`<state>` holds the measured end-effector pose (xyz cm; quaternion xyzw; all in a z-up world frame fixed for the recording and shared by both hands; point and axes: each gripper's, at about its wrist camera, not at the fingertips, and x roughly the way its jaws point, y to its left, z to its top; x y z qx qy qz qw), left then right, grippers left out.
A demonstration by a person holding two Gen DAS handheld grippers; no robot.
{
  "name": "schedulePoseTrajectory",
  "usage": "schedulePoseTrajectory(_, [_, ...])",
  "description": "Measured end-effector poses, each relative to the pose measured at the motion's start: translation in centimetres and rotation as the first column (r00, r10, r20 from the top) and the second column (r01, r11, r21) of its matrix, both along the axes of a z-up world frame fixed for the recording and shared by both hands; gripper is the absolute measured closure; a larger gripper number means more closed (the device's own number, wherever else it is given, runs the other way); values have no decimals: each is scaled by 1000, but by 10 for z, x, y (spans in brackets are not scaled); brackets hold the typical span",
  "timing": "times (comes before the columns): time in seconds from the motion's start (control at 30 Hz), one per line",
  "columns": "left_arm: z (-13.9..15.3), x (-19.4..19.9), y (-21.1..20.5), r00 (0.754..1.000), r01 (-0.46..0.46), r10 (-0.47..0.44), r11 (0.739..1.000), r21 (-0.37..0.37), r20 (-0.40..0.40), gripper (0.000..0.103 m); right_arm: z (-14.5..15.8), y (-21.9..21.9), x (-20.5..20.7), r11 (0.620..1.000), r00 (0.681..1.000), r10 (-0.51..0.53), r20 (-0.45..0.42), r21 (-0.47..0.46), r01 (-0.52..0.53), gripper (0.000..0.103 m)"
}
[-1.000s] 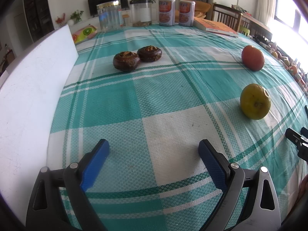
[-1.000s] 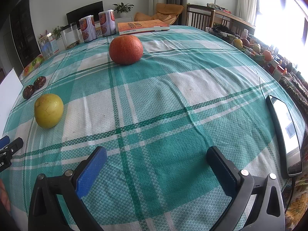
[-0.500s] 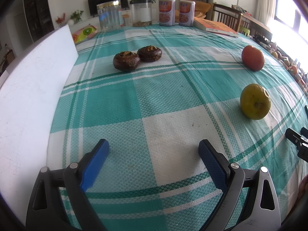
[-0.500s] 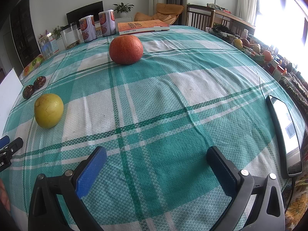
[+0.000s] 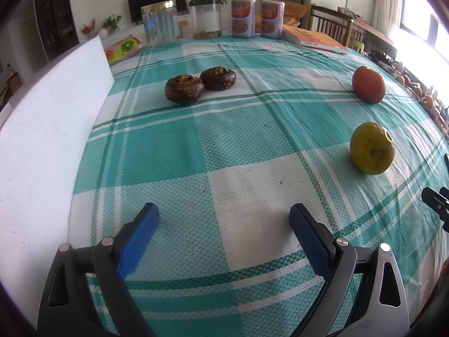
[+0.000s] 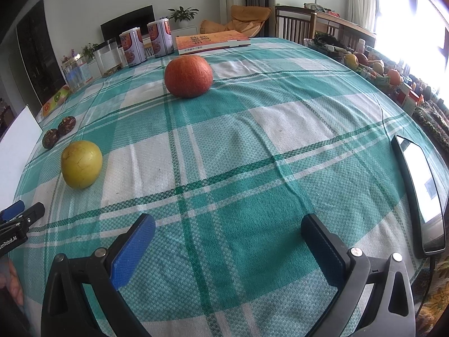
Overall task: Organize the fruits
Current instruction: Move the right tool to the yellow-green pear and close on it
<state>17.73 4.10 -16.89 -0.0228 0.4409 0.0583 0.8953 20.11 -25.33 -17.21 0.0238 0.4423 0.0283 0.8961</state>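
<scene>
Two dark brown fruits (image 5: 184,89) (image 5: 218,78) lie side by side on the green checked tablecloth; they also show small at the left of the right wrist view (image 6: 66,125). A yellow fruit (image 5: 371,148) (image 6: 81,163) and an orange-red fruit (image 5: 368,84) (image 6: 188,76) lie further right. My left gripper (image 5: 224,219) is open and empty over the near cloth, well short of the brown fruits. My right gripper (image 6: 228,230) is open and empty, with the yellow fruit ahead to its left.
A white board (image 5: 42,129) stands along the table's left side. Jars (image 5: 160,22), two cans (image 5: 243,18) and a book (image 5: 314,40) line the far edge. A phone (image 6: 418,196) lies at the right edge. Clutter (image 6: 376,67) sits beyond it.
</scene>
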Motion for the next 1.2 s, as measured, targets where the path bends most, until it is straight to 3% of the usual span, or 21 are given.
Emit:
schedulePoseTrajectory(0.1, [0, 0, 0, 1000, 0, 0, 1000, 0, 0, 7, 21, 16, -8, 989, 993, 102, 66, 103, -108, 0])
schedulePoseTrajectory(0.17, [0, 0, 0, 1000, 0, 0, 1000, 0, 0, 7, 26, 38, -1, 968, 980, 191, 61, 156, -198, 0])
schedulePoseTrajectory(0.3, [0, 0, 0, 1000, 0, 0, 1000, 0, 0, 7, 26, 87, 28, 948, 962, 273, 32, 160, -274, 0])
schedulePoseTrajectory(0.43, [0, 0, 0, 1000, 0, 0, 1000, 0, 0, 7, 16, 131, 56, 936, 939, 342, -36, 101, -337, 2])
schedulePoseTrajectory(0.5, [0, 0, 0, 1000, 0, 0, 1000, 0, 0, 7, 8, 143, 65, 931, 930, 362, -71, 79, -356, 21])
schedulePoseTrajectory(0.53, [0, 0, 0, 1000, 0, 0, 1000, 0, 0, 7, 5, 144, 66, 933, 930, 359, -80, 67, -354, 44])
schedulePoseTrajectory(0.57, [0, 0, 0, 1000, 0, 0, 1000, 0, 0, 7, 4, 143, 66, 934, 930, 357, -83, 64, -353, 50])
schedulePoseTrajectory(0.67, [0, 0, 0, 1000, 0, 0, 1000, 0, 0, 7, 8, 128, 55, 936, 935, 348, -66, 87, -342, 50])
schedulePoseTrajectory(0.8, [0, 0, 0, 1000, 0, 0, 1000, 1, -1, 7, 18, 100, 33, 954, 954, 298, -15, 26, -298, 50])
schedulePoseTrajectory(0.93, [0, 0, 0, 1000, -1, 1, 1000, 0, -1, 7, 10, 75, 26, 970, 970, 242, -10, -17, -242, 50])
schedulePoseTrajectory(1.1, [0, 0, 0, 1000, -1, 1, 1000, 0, -1, 7, 4, 71, 29, 969, 969, 245, 4, -19, -245, 49])
schedulePoseTrajectory(1.2, [0, 0, 0, 1000, -1, 1, 1000, 0, -1, 7, -3, 76, 26, 965, 965, 261, 18, -31, -261, 40])
